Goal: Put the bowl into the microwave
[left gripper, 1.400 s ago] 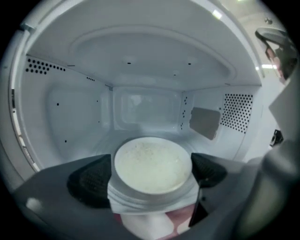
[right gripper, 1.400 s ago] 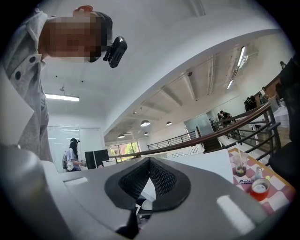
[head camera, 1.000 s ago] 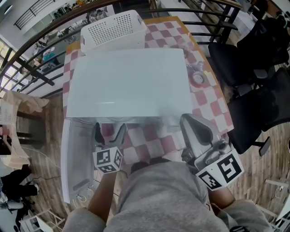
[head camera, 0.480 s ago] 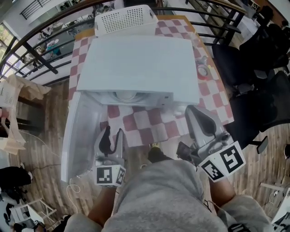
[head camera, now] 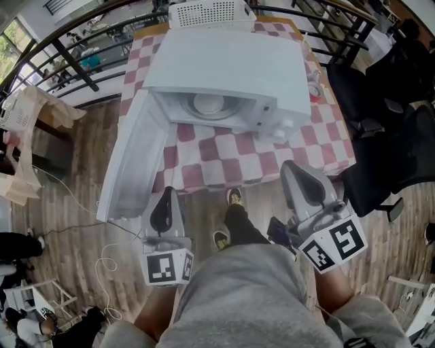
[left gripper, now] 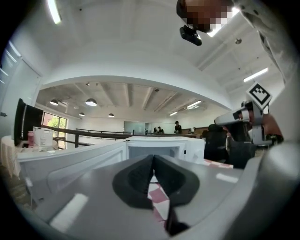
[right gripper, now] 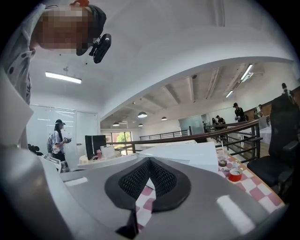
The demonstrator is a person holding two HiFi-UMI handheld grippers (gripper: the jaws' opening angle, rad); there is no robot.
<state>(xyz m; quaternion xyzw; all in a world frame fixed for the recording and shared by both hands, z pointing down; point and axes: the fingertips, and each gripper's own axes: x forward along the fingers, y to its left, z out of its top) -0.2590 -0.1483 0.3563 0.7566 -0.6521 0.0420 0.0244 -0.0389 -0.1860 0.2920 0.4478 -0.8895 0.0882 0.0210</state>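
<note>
A white microwave [head camera: 231, 61] stands on the checkered table [head camera: 224, 160] with its door [head camera: 132, 163] swung open to the left. A white bowl [head camera: 207, 103] sits inside the cavity. My left gripper [head camera: 166, 197] hangs off the table's front edge, near the door's lower end. Its jaws have just been closing and now meet with nothing between them. My right gripper [head camera: 293, 171] is at the table's front right edge, shut and empty. The left gripper view looks along the shut left gripper [left gripper: 153, 159] at the door [left gripper: 70, 161] and cavity. The right gripper [right gripper: 150, 161] points past the microwave [right gripper: 187, 154].
A white perforated basket [head camera: 211, 12] stands behind the microwave. A small red-rimmed roll [head camera: 314, 92] lies on the table's right side. Black office chairs [head camera: 387, 136] crowd the right. A railing runs behind the table and a cable [head camera: 109, 262] lies on the wooden floor.
Both grippers have drawn back from the microwave toward the person. The left jaws, open a second ago, have shut. The cavity and the bowl have come into view.
</note>
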